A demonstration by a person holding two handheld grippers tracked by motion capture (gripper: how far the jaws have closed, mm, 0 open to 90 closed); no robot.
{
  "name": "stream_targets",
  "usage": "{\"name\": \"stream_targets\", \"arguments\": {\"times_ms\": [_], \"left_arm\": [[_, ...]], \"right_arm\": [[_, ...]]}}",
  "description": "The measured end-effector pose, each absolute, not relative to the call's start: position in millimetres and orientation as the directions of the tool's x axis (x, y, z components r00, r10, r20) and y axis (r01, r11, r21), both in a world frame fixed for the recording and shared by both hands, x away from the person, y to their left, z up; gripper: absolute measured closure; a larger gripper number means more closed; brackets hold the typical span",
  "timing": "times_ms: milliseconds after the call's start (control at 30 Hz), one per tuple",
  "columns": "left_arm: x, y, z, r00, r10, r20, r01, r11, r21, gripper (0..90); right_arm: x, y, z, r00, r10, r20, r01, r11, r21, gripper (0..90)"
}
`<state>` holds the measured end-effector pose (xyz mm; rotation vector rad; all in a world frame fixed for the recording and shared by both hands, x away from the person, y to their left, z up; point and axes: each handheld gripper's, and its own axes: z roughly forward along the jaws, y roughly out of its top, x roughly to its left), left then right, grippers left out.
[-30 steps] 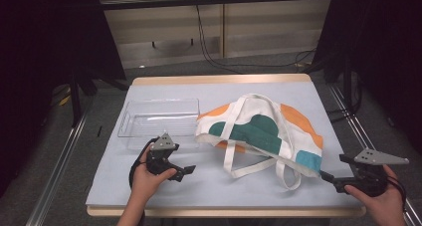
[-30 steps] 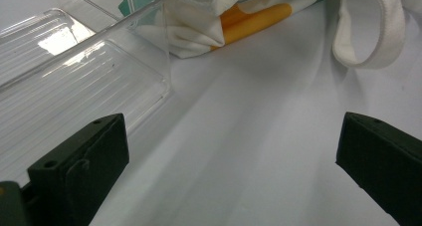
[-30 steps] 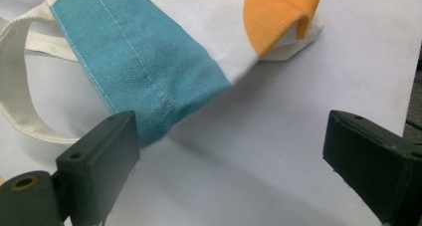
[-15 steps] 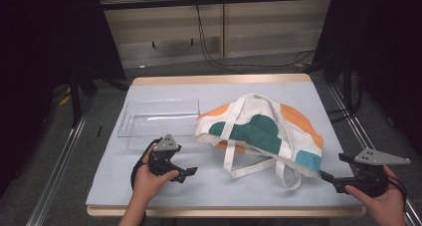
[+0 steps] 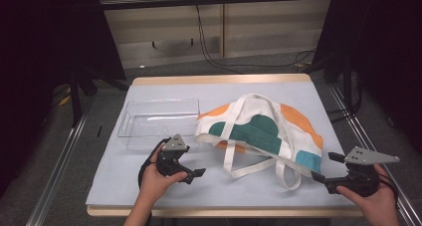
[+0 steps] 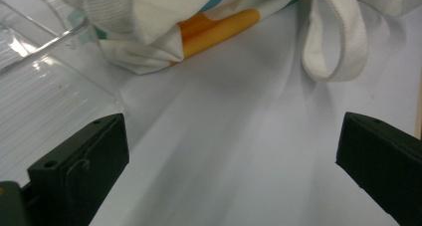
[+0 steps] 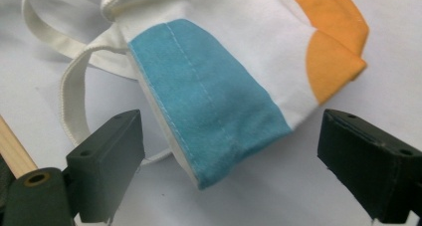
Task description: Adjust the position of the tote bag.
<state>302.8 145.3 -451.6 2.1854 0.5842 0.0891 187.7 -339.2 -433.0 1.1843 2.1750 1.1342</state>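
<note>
Cloth-covered counter (image 5: 149, 196) | tote bag (image 5: 259, 131) untouched; both grippers' fingers apart | risk: right gripper (image 5: 321, 178) probably snagging loose strap (image 5: 283, 173), dragging bag against clear tray (image 5: 159, 121)

Tote bag (image 5: 263, 129) white with orange, teal, blue patches; tray (image 5: 158, 122) clear; tablecloth (image 5: 209, 186) pale blue.

Tote bag (image 7: 219, 81) cropped (top edge).

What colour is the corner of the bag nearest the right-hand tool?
Light blue on the tote bag, best seen in the right gripper view.
</note>
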Motion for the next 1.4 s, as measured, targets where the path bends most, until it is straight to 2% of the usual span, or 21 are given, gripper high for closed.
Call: {"name": "stream_targets", "arguments": {"times_ms": [233, 267, 800, 1200, 1400], "left_arm": [[301, 135, -454, 0.896, 0.414, -0.160, 0.383, -0.537, 0.751, 0.3], [301, 132, -456, 0.895, 0.403, -0.192, 0.399, -0.529, 0.749, 0.3], [294, 114, -453, 0.916, 0.337, -0.217, 0.374, -0.523, 0.766, 0.7], [295, 106, -454, 0.916, 0.341, -0.209, 0.371, -0.530, 0.762, 4.9], [295, 105, -451, 0.916, 0.338, -0.218, 0.374, -0.515, 0.771, 11.3]], "right_arm": [[194, -328, -430, -0.578, 0.816, 0.010, 0.482, 0.332, 0.811, 12.3], [195, -327, -430, -0.578, 0.816, 0.010, 0.487, 0.335, 0.806, 12.3], [210, -311, -413, -0.610, 0.793, 0.004, 0.469, 0.356, 0.808, 14.4], [220, -297, -402, -0.635, 0.772, -0.009, 0.446, 0.377, 0.812, 17.1], [223, -286, -400, -0.659, 0.752, -0.023, 0.427, 0.400, 0.811, 19.8]]}}
